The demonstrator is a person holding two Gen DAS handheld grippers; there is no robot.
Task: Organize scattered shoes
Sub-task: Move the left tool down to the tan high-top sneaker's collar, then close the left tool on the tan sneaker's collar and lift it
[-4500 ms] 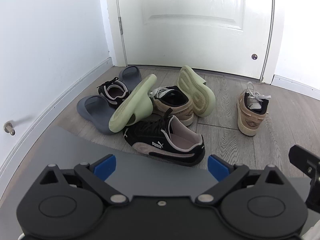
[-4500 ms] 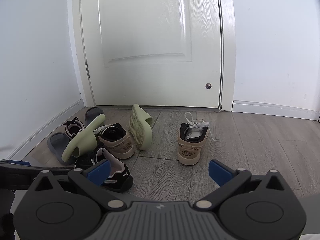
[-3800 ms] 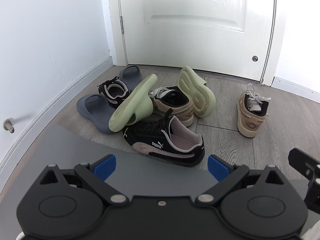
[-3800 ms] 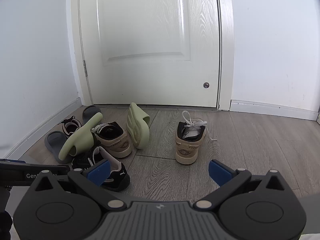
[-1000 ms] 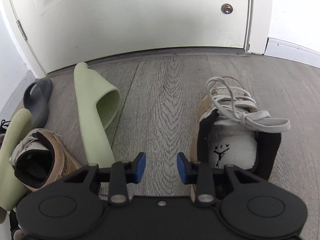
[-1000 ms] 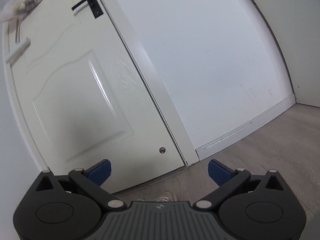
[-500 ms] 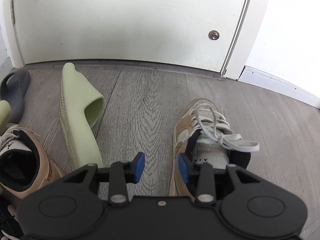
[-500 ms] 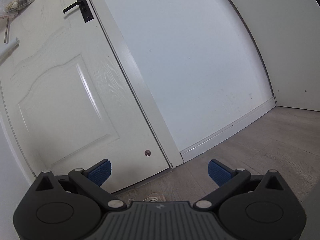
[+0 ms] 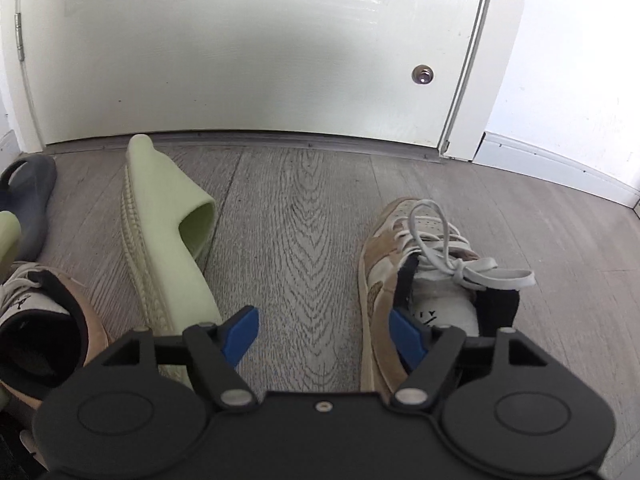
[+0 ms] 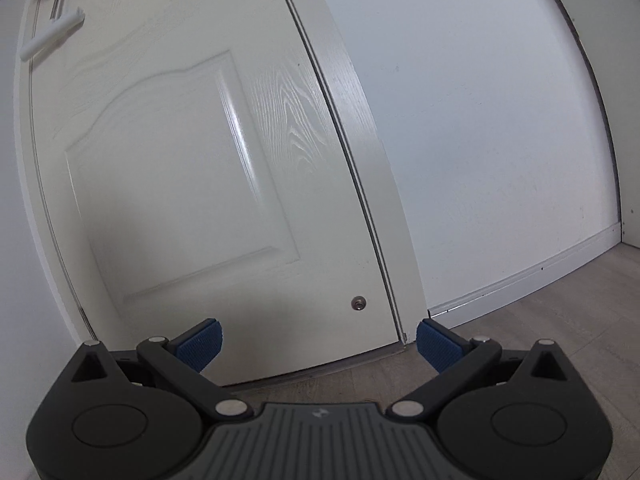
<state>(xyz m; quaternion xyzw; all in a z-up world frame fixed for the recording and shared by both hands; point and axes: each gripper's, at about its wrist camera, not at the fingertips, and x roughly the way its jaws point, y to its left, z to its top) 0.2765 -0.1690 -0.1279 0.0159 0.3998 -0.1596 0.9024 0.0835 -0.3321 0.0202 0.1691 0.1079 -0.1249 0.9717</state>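
- Left gripper: jaws spread wide, having just been opening. Its right blue pad sits against or just inside the collar of the tan high-top sneaker; the other pad hangs over bare floor. Nothing is clamped.
- Right gripper: jaws wide apart, empty, aimed at the white door and wall, no shoe in its sight.
- Location: the tan sneaker stands upright on the floor, toe toward the door, well apart from the pile at the left.
- Risk: the loose white laces trail over the collar; a closing pad could, in my judgement, pinch lace instead of collar, and the shoe would swing or drop.
- Risk: a grip on one collar wall alone may let the sneaker tip.
- Risk: the green foam slide stands on its edge; a nudge would likely topple it.
- Obscured: the sneaker's heel is hidden behind the gripper body. Its mate and the grey slide are cut off at the left edge. Actual pad contact cannot be confirmed.
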